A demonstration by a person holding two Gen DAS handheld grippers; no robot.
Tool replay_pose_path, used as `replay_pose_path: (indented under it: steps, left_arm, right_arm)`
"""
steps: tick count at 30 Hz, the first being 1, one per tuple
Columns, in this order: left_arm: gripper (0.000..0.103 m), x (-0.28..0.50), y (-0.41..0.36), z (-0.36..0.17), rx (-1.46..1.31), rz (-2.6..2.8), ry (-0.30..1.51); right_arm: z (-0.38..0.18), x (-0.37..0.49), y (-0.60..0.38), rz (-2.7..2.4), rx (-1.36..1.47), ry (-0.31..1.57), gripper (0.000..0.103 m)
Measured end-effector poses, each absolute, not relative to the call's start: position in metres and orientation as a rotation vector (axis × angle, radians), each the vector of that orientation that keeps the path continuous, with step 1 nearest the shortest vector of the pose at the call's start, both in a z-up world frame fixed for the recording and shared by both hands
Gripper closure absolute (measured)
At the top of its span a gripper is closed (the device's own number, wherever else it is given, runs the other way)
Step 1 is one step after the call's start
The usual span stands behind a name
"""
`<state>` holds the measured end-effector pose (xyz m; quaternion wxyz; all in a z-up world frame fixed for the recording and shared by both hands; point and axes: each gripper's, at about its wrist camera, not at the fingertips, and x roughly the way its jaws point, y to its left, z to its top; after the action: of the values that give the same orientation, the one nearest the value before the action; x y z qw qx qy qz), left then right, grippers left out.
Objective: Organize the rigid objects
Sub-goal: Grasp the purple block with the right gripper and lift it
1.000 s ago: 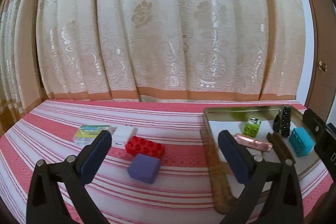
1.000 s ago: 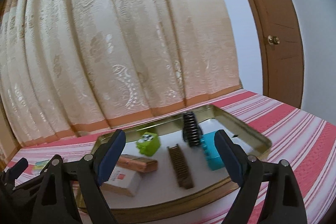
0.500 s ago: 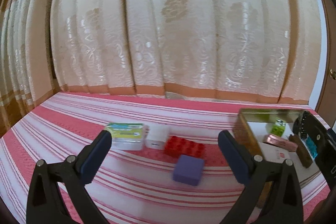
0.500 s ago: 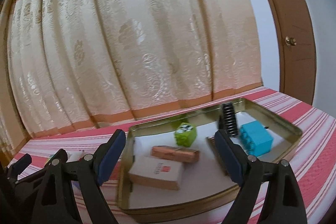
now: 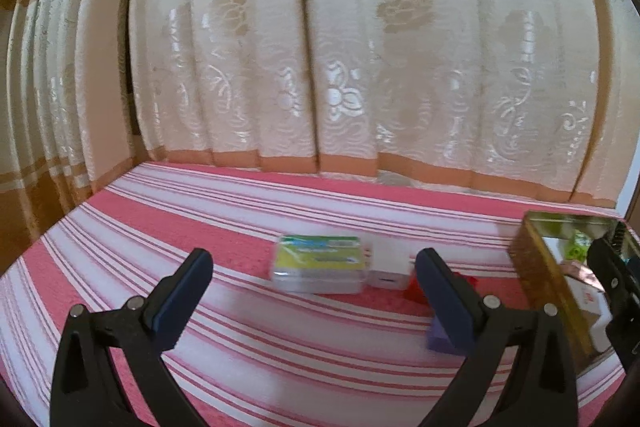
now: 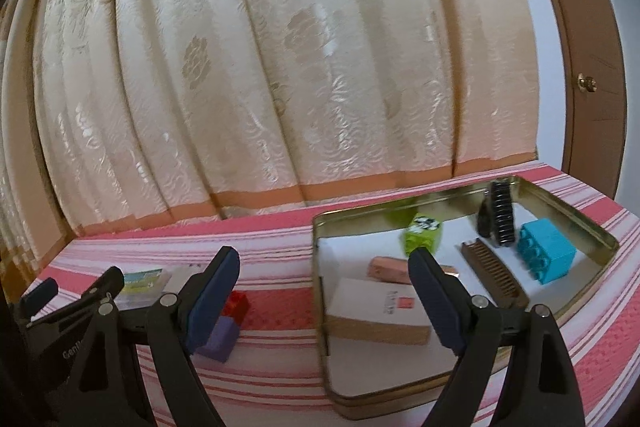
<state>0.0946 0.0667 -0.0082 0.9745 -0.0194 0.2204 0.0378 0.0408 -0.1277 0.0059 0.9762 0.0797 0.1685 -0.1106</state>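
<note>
Both grippers swung leftward since earlier frame. Left gripper (image 5: 314, 291) wide, empty, facing green-labelled box (image 5: 319, 269) mid-bedspread (image 5: 200, 211). Right gripper (image 6: 324, 291) wide, empty. Red brick (image 6: 237, 307), purple block (image 6: 219, 341) outside gold tin (image 6: 576, 223) left wall; blue brick (image 6: 546, 255) at tin's right wall.

A shiny gold-toned metal tin tray (image 6: 596, 227) mirrors its contents along its walls. The surface beneath is a striped pink-and-white woven cloth (image 5: 240, 211) with a nubbly, matt texture. Behind hangs a cream curtain (image 5: 360, 47) of satiny jacquard fabric, its floral pattern catching the light. The blue block (image 6: 546, 257), green block (image 6: 422, 237) and red block (image 6: 237, 307) look like smooth moulded plastic. The white box (image 6: 376, 303) seems matt card. The door (image 6: 592, 27) looks like brown wood with a brassy knob (image 6: 586, 81).
</note>
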Motion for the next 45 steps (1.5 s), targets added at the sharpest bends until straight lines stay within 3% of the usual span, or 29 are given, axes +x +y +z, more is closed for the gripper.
replay_pose_path:
  steps: [16,19,24,26,29,38,45]
  left_arm:
    - [0.001,0.118,0.137,-0.019,-0.103,0.263,0.527]
    - [0.001,0.119,0.144,-0.021,-0.142,0.26,0.551]
    - [0.001,0.12,0.142,-0.022,-0.141,0.258,0.559]
    - [0.001,0.12,0.139,-0.022,-0.127,0.247,0.562]
    - [0.001,0.119,0.134,-0.021,-0.099,0.238,0.556]
    - [0.001,0.117,0.117,-0.018,-0.056,0.112,0.531]
    - [0.001,0.109,0.066,-0.013,0.103,-0.158,0.475]
  right_arm:
    - [-0.011,0.082,-0.085,-0.133,0.111,0.551,0.016]
    - [-0.017,0.089,-0.072,-0.077,0.086,0.6,0.026]
    - [-0.029,0.107,-0.06,-0.044,0.081,0.705,0.034]
    - [-0.039,0.119,-0.062,-0.024,0.108,0.775,0.047]
    - [-0.048,0.129,-0.061,0.008,0.138,0.839,0.054]
    - [-0.044,0.119,-0.064,0.052,0.118,0.812,0.06]
    - [-0.005,0.084,-0.084,0.028,0.06,0.608,0.06]
